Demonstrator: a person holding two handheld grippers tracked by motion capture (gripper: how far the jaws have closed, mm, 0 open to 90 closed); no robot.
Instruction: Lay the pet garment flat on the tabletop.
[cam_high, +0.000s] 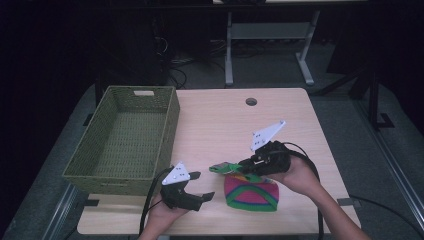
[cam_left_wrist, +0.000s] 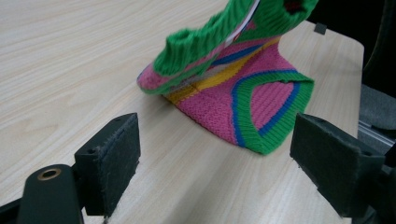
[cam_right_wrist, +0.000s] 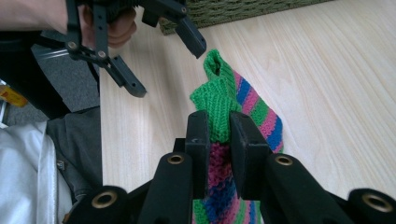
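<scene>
Lifting is the step in hand: right tongs (cam_right_wrist: 218, 133) clench the knit's (cam_high: 251, 194) green cuff, its body on the bench (cam_high: 220, 120), while left tongs (cam_left_wrist: 215, 163) wait released, needing to pinch the far edge.

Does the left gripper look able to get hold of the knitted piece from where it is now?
Probably yes. The left gripper stands open, facing the knitted piece, with bare table between them. The right gripper pinches only its green edge.
</scene>
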